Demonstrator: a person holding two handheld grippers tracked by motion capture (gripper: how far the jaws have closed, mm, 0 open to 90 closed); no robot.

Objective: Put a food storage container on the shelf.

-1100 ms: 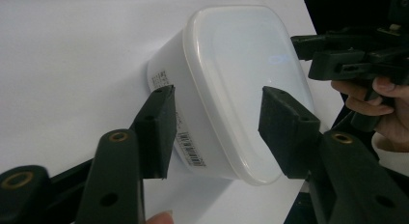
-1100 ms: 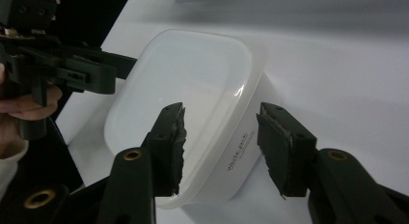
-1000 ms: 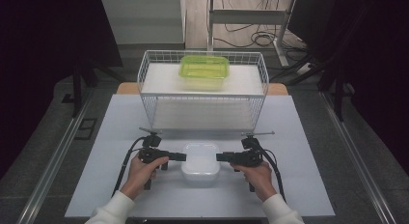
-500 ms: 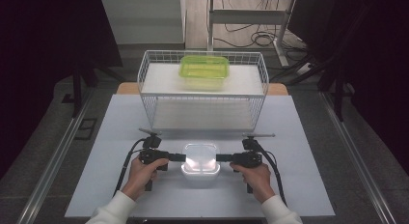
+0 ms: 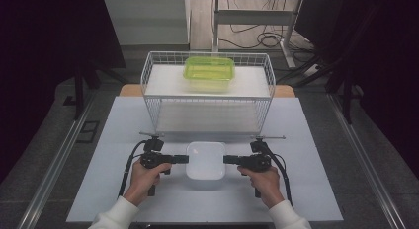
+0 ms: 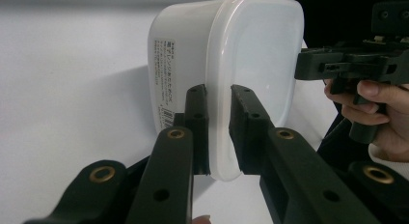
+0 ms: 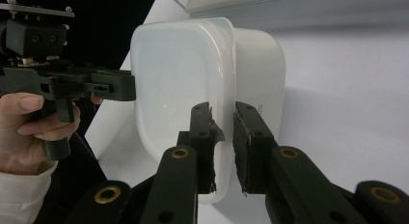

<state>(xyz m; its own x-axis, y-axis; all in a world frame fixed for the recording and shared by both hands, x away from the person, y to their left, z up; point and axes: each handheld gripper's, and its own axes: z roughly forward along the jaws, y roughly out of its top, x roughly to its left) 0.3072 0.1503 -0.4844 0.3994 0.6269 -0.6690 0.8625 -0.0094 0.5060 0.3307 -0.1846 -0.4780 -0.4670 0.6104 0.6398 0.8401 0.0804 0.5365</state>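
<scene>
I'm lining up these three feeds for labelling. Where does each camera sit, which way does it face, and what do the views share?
High view: above the person's side, looking forward and down on the white table; both hands and forearms show.
Left gripper view: on the left gripper, looking along its jaws clamping the lid rim of the white lidded plastic box.
Right gripper view: on the right gripper, jaws clamping the opposite rim.
Shared: the box, and each gripper view shows the other gripper.

We wear white sleeves (image 5: pixel 118 215); our tools (image 5: pixel 182 159) are black, with brass-ringed holes and trailing black cables (image 5: pixel 127 170).
</scene>
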